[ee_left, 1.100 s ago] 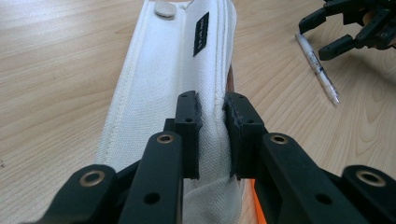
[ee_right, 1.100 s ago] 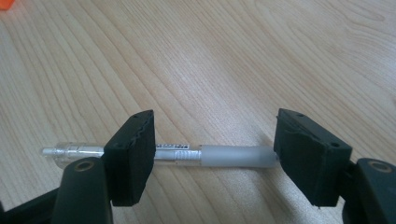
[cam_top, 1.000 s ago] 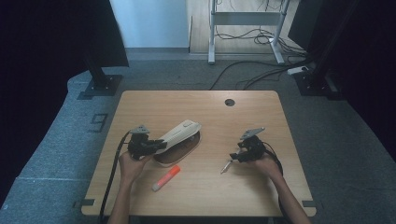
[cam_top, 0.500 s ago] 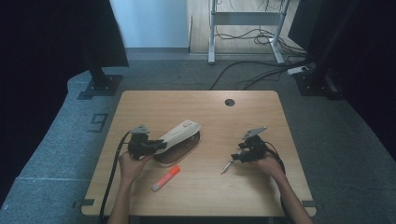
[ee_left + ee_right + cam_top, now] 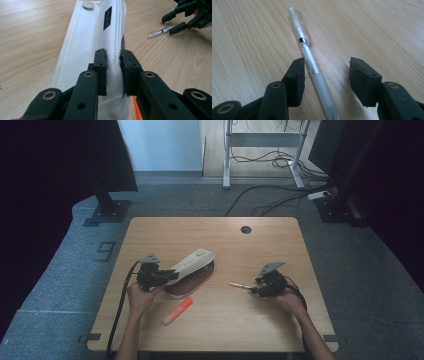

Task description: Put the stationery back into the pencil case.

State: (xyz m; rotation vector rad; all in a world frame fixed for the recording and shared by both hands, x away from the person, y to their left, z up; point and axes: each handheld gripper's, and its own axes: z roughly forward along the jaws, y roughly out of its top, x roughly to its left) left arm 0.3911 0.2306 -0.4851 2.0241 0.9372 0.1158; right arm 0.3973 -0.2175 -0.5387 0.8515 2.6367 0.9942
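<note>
The pen (image 5: 312,62) lies flat on the counter (image 5: 220,330), right of the pouch (image 5: 192,264), between the right gripper (image 5: 325,77)'s half-open jaws, which have just been closing without yet pressing it. Light, stiff and slick, it is best taken at the frosted grip. The left gripper (image 5: 113,72) pinches the soft pouch's fabric. An orange marker (image 5: 177,311) lies in front of the pouch, clear of the way.

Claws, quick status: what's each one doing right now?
Left claw: closed, pinching the white fabric pouch.
Right claw: open, has just been closing around the clear pen, not gripping it yet.
</note>
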